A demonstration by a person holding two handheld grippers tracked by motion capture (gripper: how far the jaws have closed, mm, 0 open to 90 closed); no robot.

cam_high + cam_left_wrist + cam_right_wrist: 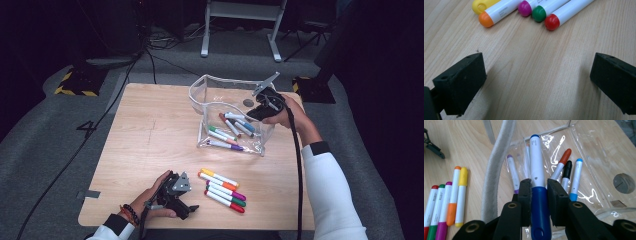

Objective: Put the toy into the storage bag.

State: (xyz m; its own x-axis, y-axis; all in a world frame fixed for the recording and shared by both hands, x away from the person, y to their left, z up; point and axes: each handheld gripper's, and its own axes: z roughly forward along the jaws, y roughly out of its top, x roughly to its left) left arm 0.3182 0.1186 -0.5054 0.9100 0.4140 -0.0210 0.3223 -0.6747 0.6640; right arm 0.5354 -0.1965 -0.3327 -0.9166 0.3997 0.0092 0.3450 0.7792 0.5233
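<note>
The right gripper (539,188) clamps its jaws on a dark blue marker (537,177) over the clear pouch (202,97) near the table's (150,130) far right corner, several markers (231,131) inside. The left gripper's (536,82) jaws stand wide apart, holding nothing, near five markers (222,190) by the near edge.

- both sleeves are white with a dark cuff, and there's a beaded bracelet (129,212) with black and orange beads on the left wrist
- left hand-held gripper (181,199): black body, two chunky black jaw blocks with small holes in them, grey three-cornered plate on top
- right hand-held gripper (260,111): same black build, brass-ringed screw holes on the jaw arms, black foam-looking pads, grey plate sticking up
- a black cable (299,165) trails off the right one
</note>
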